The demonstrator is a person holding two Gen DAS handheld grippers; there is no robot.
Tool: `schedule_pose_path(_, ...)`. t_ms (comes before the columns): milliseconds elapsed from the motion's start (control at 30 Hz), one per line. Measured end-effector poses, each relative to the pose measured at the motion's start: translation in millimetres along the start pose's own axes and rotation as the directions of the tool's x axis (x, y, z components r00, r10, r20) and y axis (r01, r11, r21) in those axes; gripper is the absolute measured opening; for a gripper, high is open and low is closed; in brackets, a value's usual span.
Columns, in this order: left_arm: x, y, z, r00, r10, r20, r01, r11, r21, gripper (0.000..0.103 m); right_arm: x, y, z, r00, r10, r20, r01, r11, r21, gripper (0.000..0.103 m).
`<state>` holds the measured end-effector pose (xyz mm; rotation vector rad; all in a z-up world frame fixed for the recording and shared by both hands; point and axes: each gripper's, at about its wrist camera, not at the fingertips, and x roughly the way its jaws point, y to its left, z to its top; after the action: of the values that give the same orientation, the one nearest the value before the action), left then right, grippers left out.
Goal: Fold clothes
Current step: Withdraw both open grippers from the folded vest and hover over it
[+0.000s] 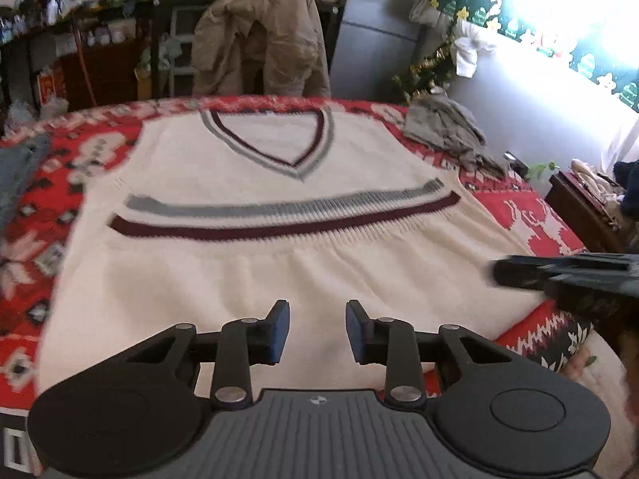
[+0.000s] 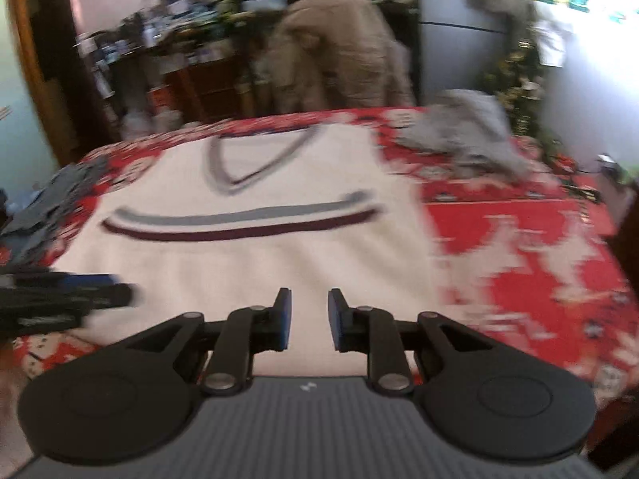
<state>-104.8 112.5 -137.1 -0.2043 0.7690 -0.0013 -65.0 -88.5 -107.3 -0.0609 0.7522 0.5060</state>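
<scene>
A cream knit vest (image 1: pixel 279 271) with a grey and maroon V-neck and two chest stripes lies flat on the red patterned cloth (image 1: pixel 60 183), its lower part folded up over itself. My left gripper (image 1: pixel 317 331) hovers over the vest's near folded edge, jaws apart with nothing between them. The right gripper (image 1: pixel 559 275) reaches in from the right over the vest's right edge. In the right wrist view the vest (image 2: pixel 247 263) spreads ahead, my right gripper (image 2: pixel 309 319) stands open and empty above it, and the left gripper (image 2: pixel 68 295) shows at the left edge.
A crumpled grey garment (image 1: pixel 451 131) lies on the far right of the cloth, and a blue-grey garment (image 1: pixel 20 175) at the left edge. Behind the table stands a chair draped with a beige jacket (image 1: pixel 259 40). A dark wooden box (image 1: pixel 583 207) sits to the right.
</scene>
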Motion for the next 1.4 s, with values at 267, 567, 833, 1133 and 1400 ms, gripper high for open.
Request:
schedule_pose_path(267, -8, -4, -21, 0.999, 0.050, -0.001, -0.049, 0.996, 0.077, 0.032, 44, 64, -17, 0.998, 0.052, -0.041, -0.056, 0.993, -0.101, 0.022)
schedule_pose_path(567, -25, 3, -38, 0.999, 0.034, -0.007, -0.033, 0.996, 0.077, 0.045, 23, 66, -39, 0.995, 0.058, -0.082, -0.071, 0.983, -0.166, 0.024)
schedule_pose_path(833, -26, 4, -42, 1.000, 0.016, 0.012, -0.016, 0.999, 0.048, 0.056, 12, 69, -33, 0.997, 0.070, -0.040, -0.074, 0.990, -0.118, 0.028)
schedule_pose_path(1133, -29, 20, -40, 0.998, -0.059, 0.016, 0.060, 0.996, -0.060, 0.056, 26, 83, -42, 0.996, 0.066, -0.055, -0.077, 0.970, -0.232, 0.026)
schedule_pose_path(1400, -30, 36, -40, 0.991, -0.133, 0.030, 0.136, 0.977, -0.162, 0.059, 15, 84, -37, 0.994, 0.096, -0.051, -0.105, 0.971, -0.214, 0.025)
